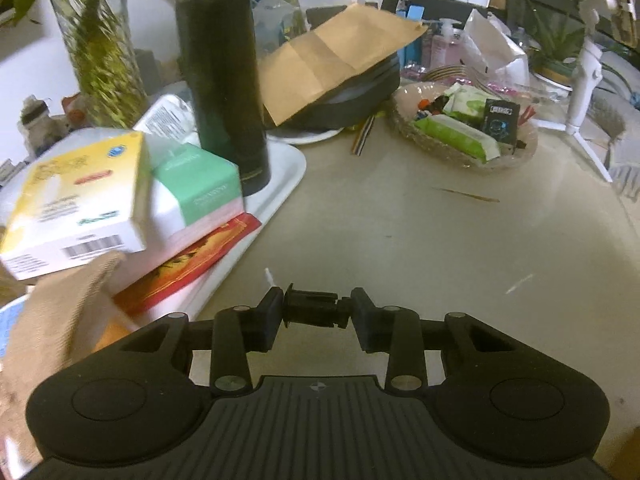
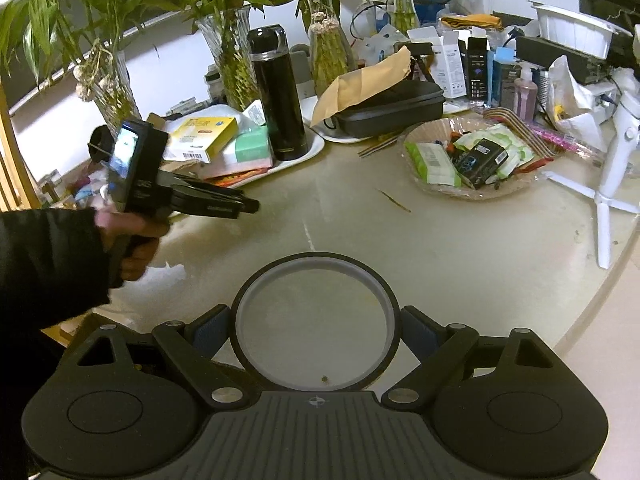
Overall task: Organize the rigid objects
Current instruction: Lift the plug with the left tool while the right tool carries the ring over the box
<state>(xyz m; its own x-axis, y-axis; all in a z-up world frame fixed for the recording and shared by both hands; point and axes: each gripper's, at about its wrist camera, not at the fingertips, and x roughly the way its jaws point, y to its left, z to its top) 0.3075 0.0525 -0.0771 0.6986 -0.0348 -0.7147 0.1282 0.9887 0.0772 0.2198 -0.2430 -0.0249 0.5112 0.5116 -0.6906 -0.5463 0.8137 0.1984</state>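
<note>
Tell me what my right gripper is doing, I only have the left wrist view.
Observer: The right gripper is closed on a round black ring, gripped from both sides.
Operator: Is the ring solid?
Observer: No, the table shows through its middle.
Operator: Where's my left gripper from there?
Observer: The left gripper is near the tray, held by a hand in a dark sleeve.

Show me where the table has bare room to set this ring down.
Bare table lies between the white tray with the black flask and the snack basket. Behind them it is crowded with vases, boxes and a case.
</note>
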